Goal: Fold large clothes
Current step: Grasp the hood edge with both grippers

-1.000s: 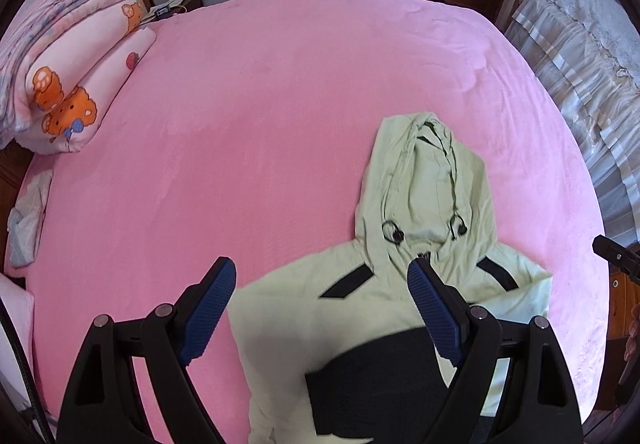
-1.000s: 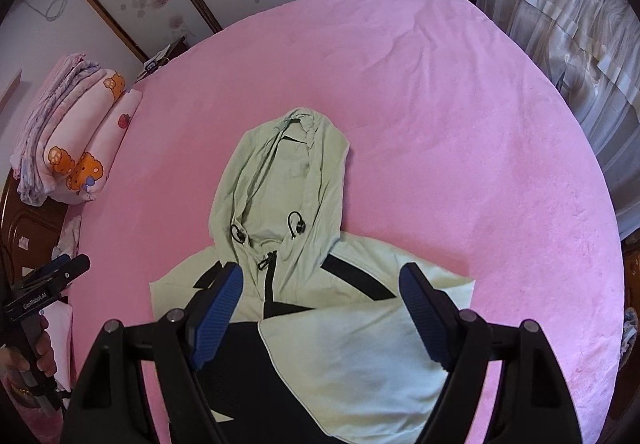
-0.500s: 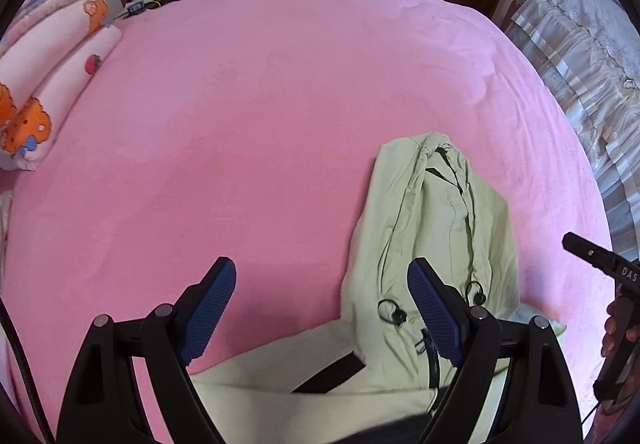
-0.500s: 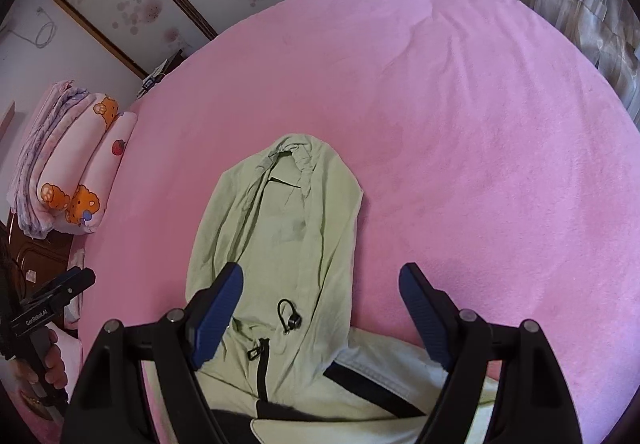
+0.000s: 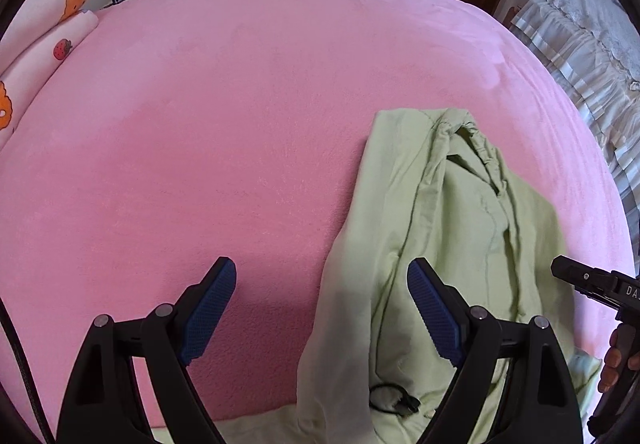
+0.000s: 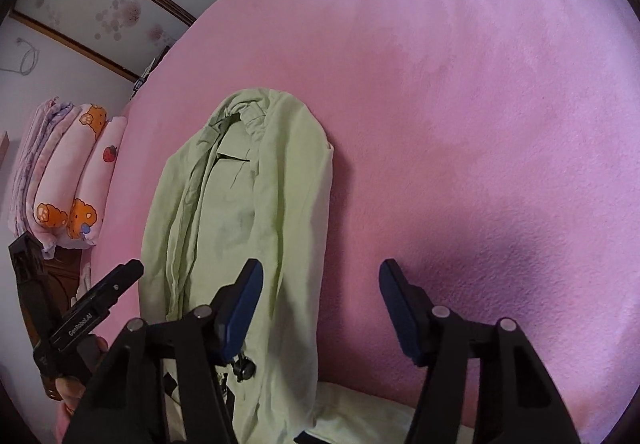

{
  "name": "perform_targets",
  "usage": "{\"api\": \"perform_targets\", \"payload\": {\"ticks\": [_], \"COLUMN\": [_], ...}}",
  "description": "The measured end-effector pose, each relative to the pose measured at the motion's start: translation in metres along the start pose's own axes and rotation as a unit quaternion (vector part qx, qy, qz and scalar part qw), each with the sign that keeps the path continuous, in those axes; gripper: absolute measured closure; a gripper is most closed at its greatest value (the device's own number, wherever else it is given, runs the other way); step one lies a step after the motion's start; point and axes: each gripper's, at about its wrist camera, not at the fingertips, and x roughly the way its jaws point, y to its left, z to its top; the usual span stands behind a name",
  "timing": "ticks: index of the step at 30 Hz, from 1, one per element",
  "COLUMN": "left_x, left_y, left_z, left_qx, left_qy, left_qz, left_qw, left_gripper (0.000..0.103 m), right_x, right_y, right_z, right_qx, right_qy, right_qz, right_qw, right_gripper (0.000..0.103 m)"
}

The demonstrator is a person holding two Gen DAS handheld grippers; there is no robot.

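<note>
- The pale green hoodie [image 5: 460, 244] lies flat on the pink bed [image 5: 240, 124], its hood stretched out toward the far side of the bed and its body running out of view under both claws.
- The left claw [image 5: 322, 310] hangs over the hood's left edge with its jaws wide apart; its right pad is above the green cloth, its left pad above bare pink cover, and nothing is gripped.
- The right claw [image 6: 320, 318] stands over the hood's right edge; its jaws have just been closing but are still apart, with only the hood's edge and the bed below them, nothing pinched.
- A black drawstring toggle [image 5: 394, 398] lies on the cloth near the neck.
- Folded pink bedding with bear and strawberry prints [image 6: 76, 180] is stacked at the bed's far left.
</note>
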Motion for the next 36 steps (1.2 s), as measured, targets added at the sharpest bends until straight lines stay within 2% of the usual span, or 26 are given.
{"api": "perform_targets", "payload": {"ticks": [6,10,12,16,20,27,32,36], "left_x": [0.031,0.044,0.047,0.049,0.046,0.025,0.003,-0.026], "left_y": [-0.003,-0.011,-0.015,-0.022,-0.031,-0.038,-0.043,-0.042], "left_z": [-0.007,-0.005,-0.002,0.004,0.007,0.009,0.010,0.008], "left_qx": [-0.010,-0.018,-0.017,-0.014,-0.005,-0.012,-0.018,-0.013], "left_qy": [0.008,0.015,0.011,0.011,0.000,-0.018,-0.050,-0.080], "left_qz": [-0.008,-0.020,-0.022,-0.022,-0.018,-0.021,-0.024,-0.041], "left_qw": [0.9999,0.9995,0.9995,0.9996,0.9998,0.9995,0.9983,0.9958], "left_gripper": [0.037,0.056,0.063,0.093,0.098,0.100,0.100,0.100], "right_x": [0.017,0.024,0.027,0.030,0.030,0.017,-0.001,-0.019], "right_y": [0.001,0.005,0.008,0.017,0.021,0.033,0.045,0.049], "right_z": [-0.002,0.000,0.001,0.003,0.003,0.001,-0.001,-0.002], "right_qx": [-0.018,-0.027,-0.031,-0.048,-0.052,-0.069,-0.089,-0.090], "right_qy": [-0.013,-0.017,-0.013,-0.015,-0.020,-0.040,-0.058,-0.066], "right_qz": [0.006,0.006,0.005,-0.002,-0.002,0.001,0.008,0.019], "right_qw": [1.000,0.999,0.999,0.999,0.998,0.997,0.994,0.994], "right_gripper": [0.067,0.084,0.089,0.097,0.100,0.101,0.101,0.101]}}
